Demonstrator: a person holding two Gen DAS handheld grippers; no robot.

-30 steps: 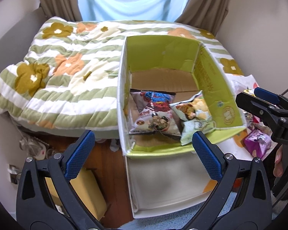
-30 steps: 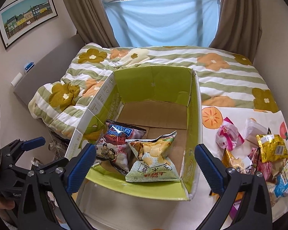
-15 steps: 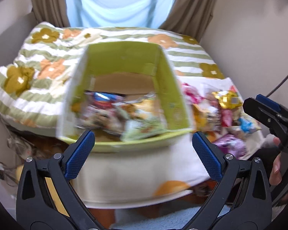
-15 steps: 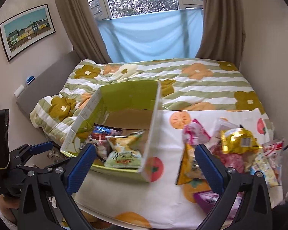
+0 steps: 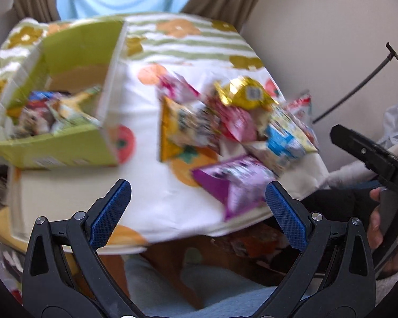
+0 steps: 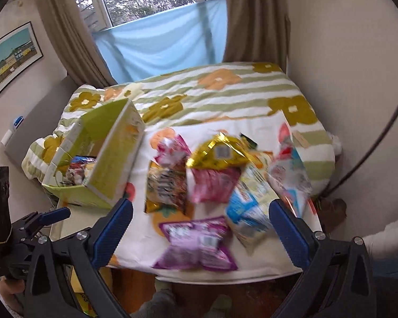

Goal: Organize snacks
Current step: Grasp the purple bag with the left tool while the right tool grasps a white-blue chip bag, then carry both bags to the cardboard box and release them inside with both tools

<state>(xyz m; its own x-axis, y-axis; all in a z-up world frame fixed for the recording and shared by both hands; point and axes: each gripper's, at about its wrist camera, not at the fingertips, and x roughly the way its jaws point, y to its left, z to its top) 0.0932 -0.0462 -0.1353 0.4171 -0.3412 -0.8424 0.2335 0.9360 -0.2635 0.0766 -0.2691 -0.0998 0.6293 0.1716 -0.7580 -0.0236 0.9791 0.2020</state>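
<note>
Bed (image 6: 225,90) with flowered cover; we see the green box (image 6: 111,169) left, loose snack bags (image 6: 215,175) right. Our left gripper (image 5: 197,209) and right gripper (image 6: 200,228) hang spread wide, empty.

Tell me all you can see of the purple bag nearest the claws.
The purple bag is a glossy, crinkled snack packet with pale print, too blurred to read. It lies flat on the white cloth near the front edge, closest of the pile to both cameras. It looks sealed and puffed, its ends flared. A blue-and-yellow packet lies beside it; whether they touch is unclear. Neither claw touches it; the right claw is open in front of it.
</note>
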